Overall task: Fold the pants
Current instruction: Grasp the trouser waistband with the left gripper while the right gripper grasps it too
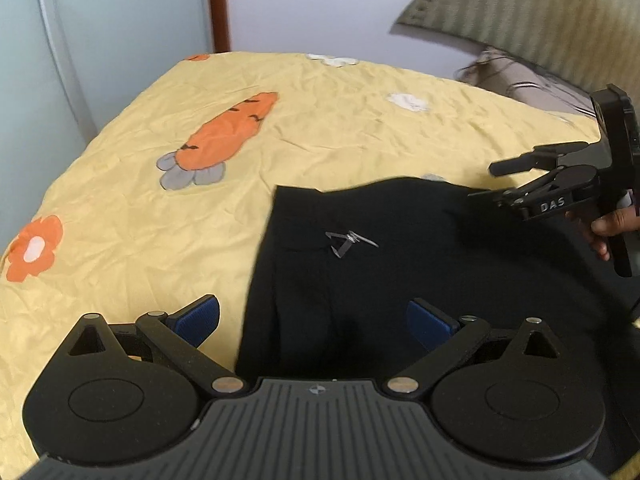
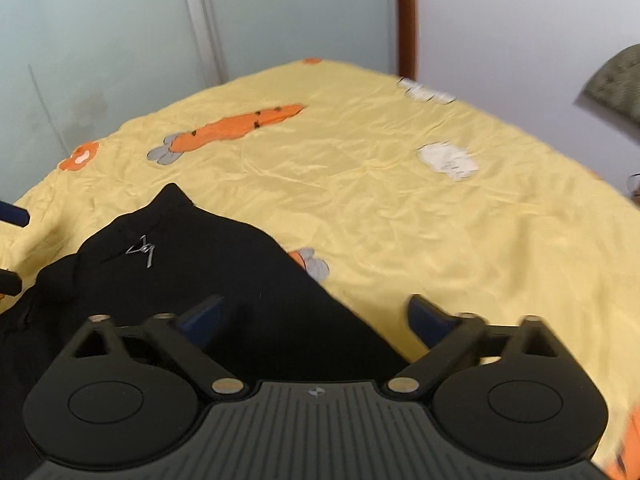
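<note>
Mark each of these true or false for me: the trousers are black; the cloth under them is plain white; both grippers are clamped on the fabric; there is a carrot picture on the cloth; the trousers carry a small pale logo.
1. The pants are black. True.
2. The bedspread under them is plain white. False: it is yellow, with orange flowers and other printed shapes.
3. Both grippers are clamped on the fabric. False: the left gripper and the right gripper both stand open with nothing pinched between the pads.
4. A carrot print shows on the bedspread. True.
5. The pants carry a small pale logo. True.
</note>
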Tool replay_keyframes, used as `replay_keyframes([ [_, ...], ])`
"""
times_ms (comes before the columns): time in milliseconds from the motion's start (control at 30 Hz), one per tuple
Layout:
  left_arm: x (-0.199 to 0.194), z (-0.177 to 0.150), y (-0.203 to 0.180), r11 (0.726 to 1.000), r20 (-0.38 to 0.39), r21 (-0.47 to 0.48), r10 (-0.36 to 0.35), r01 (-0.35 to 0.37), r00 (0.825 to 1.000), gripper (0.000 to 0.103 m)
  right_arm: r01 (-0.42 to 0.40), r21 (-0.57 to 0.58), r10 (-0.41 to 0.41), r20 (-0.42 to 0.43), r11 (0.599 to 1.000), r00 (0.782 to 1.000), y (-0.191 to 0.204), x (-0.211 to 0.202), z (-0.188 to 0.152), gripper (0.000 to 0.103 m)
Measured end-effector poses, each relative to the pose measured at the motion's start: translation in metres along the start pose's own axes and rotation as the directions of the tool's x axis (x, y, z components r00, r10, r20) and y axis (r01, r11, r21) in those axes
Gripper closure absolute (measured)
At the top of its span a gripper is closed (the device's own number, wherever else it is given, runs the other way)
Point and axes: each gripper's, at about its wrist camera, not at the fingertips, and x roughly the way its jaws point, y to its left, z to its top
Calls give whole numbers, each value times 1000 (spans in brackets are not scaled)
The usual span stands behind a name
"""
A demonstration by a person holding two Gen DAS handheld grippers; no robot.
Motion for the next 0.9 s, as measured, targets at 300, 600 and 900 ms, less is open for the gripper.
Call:
replay_keyframes([
  [300,44,51,0,994,-107,-100,-59,49,993,3,-95,-185,77,-102,978,992,19,32,12,91],
  [600,93,76,21,845,-179,-491,-338,214,924,3,315,-546,-288,137,776,948,131,-14,-43,96],
  [900,117,72,33,736,-204,-651,-404,185,892,25,491,-663,-381,318,565,868,180,-24,-86,96],
])
